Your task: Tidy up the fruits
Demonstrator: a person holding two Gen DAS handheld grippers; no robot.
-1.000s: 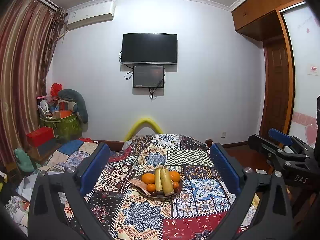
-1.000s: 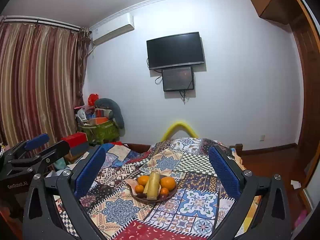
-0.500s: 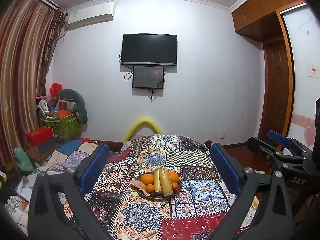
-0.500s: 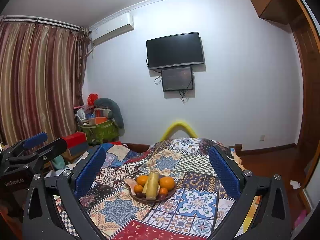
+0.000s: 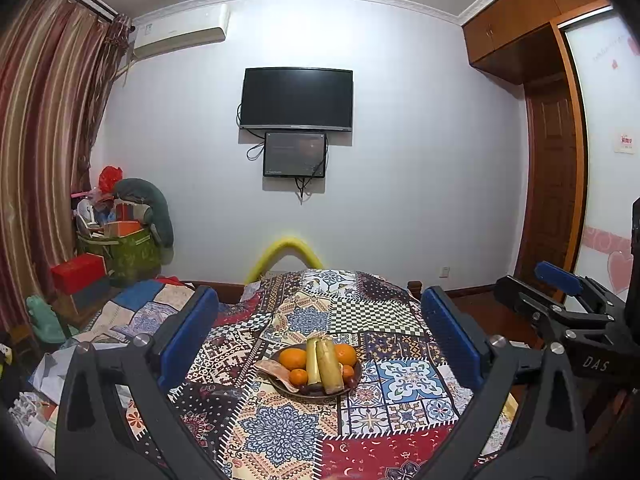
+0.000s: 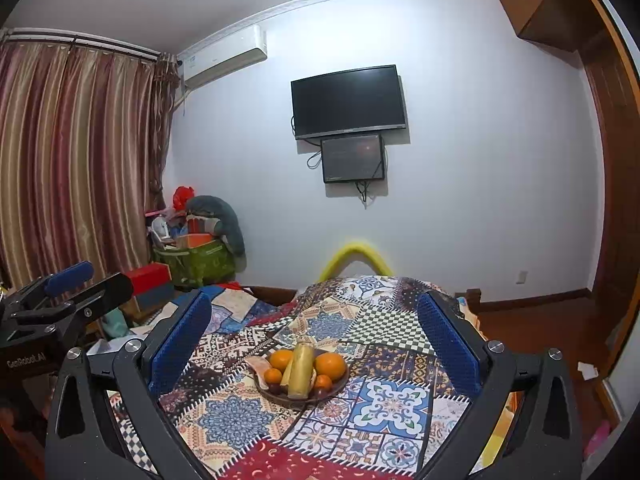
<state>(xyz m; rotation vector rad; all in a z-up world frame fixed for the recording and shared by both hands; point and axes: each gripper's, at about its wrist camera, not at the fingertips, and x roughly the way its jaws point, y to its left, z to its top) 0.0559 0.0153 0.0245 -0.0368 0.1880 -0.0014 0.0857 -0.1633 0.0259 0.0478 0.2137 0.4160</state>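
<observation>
Both tools gaping wide, empty: left tool (image 5: pixel 318 340), right tool (image 6: pixel 314 340). Dark round fruit bowl (image 5: pixel 280 385) lower centre on patchwork-covered counter (image 5: pixel 280 436). Round oranges (image 5: pixel 292 358) firm, roll-prone; grip across middle.

a lived-in room of a home: striped red-and-gold curtains (image 6: pixel 76 160) hang at the left, a white wall-mounted air conditioner (image 6: pixel 224 56) sits above a black flat-screen television (image 5: pixel 297 98), and brown wooden cupboards (image 5: pixel 516 20) top a wooden door (image 5: pixel 550 184). a colourful patchwork cloth (image 5: pixel 360 316) covers the table, with piled household clutter (image 5: pixel 120 232) in the corner.
</observation>
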